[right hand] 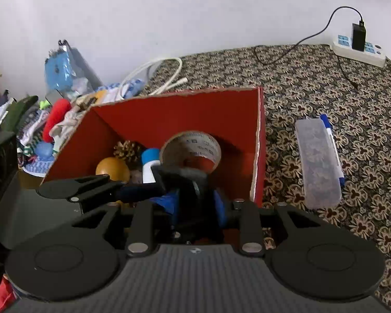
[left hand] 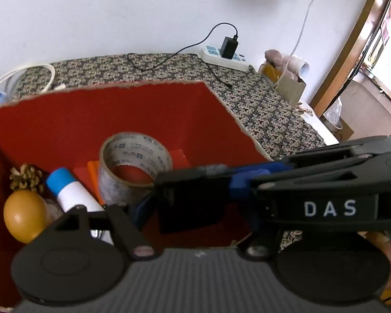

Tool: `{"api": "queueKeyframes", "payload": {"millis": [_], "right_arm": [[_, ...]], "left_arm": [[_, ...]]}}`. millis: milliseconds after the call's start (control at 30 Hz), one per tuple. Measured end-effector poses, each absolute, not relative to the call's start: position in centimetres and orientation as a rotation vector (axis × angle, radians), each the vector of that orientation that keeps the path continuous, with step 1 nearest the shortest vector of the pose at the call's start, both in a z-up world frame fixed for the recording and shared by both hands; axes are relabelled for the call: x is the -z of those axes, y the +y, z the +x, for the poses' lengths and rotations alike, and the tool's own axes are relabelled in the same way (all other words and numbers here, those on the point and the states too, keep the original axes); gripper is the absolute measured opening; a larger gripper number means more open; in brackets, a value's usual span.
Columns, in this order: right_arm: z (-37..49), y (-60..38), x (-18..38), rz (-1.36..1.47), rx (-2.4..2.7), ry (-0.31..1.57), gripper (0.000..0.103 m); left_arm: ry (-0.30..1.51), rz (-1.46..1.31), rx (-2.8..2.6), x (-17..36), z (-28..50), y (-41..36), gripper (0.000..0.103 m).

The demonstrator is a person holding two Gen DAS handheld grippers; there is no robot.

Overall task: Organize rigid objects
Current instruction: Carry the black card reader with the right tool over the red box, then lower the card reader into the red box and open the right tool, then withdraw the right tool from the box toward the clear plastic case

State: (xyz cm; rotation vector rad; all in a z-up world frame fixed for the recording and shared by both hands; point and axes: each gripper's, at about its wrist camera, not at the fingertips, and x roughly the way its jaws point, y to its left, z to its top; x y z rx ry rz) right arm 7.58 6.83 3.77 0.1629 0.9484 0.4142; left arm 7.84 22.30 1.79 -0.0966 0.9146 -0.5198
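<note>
A plain white wall is running behind the counter, which is wearing a dark cloth patterned with pale flowers. A white power strip is lying at the counter's far edge against the wall, with a black charger plugged into it and its thin black cable trailing across the cloth. At the right in the left wrist view, a wooden door frame is curving upward, and bright daylight is coming in beyond it.
</note>
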Motion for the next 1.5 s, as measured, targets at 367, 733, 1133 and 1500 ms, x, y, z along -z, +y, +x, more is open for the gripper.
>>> {"api": "queueKeyframes", "payload": {"millis": [367, 733, 1133, 1500], "right_arm": [[7.9, 7.2, -3.4, 0.176, -0.414, 0.968, 0.009], [7.5, 6.5, -3.5, 0.216, -0.417, 0.926, 0.009], [6.8, 6.0, -3.8, 0.242, -0.410, 0.906, 0.010], [6.0, 4.7, -3.8, 0.306, -0.415, 0.887, 0.011]], "left_arm": [[0.924, -0.128, 0.507, -1.3, 8.0, 22.6, 0.072], [0.940, -0.030, 0.402, -2.3, 7.4, 21.2, 0.072], [0.960, 0.065, 0.288, -3.2, 7.0, 20.0, 0.073], [0.951, 0.120, 0.188, -4.0, 6.5, 19.5, 0.076]]}}
